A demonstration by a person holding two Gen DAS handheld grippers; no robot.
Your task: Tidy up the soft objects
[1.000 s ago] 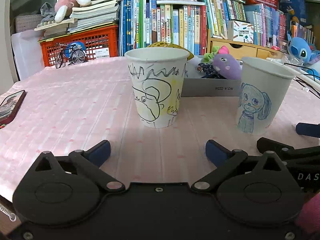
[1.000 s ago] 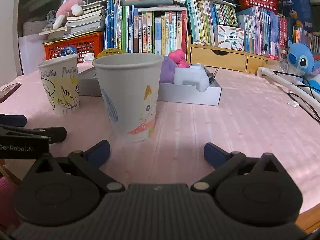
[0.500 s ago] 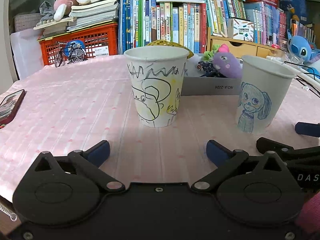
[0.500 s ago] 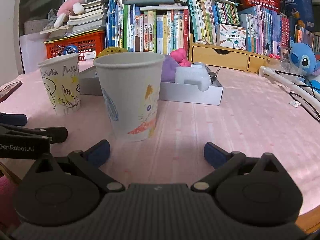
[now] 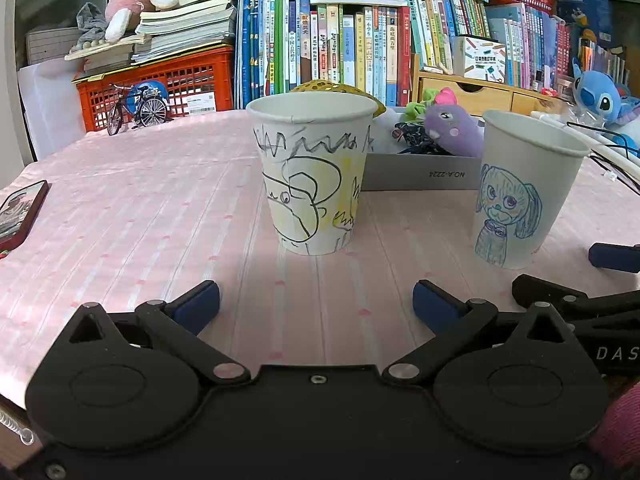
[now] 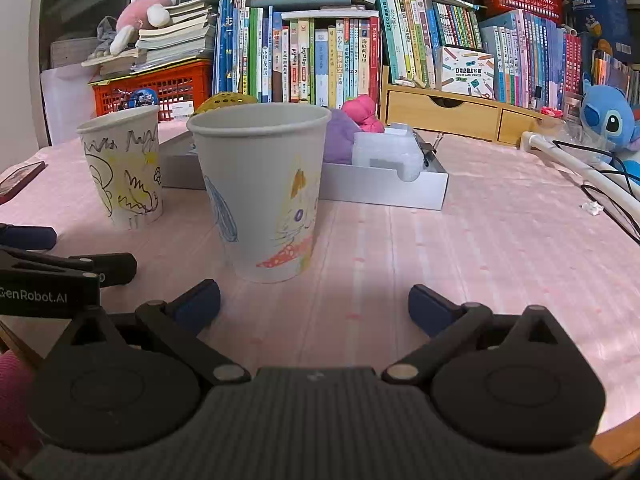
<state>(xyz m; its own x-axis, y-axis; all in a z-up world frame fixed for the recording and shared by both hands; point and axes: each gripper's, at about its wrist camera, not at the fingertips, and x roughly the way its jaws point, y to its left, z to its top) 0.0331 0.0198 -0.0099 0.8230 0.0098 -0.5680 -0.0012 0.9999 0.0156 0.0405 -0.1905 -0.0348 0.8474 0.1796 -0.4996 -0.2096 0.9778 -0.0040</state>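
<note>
A: Soft toys, among them the purple plush (image 5: 452, 130), lie in the grey box (image 5: 420, 174) beyond both cups; left gripper (image 5: 316, 306) and right gripper (image 6: 314, 304) stand spread, empty.

B: Best pass between the doodled cup (image 5: 312, 172) and dog cup (image 5: 520, 192) without tipping either.

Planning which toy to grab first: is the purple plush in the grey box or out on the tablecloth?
In the box. The purple plush sits behind the grey box front wall, which hides its lower part.

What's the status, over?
Left gripper and right gripper open, empty. Purple plush lies in gray box. Two paper cups stand in front.
</note>
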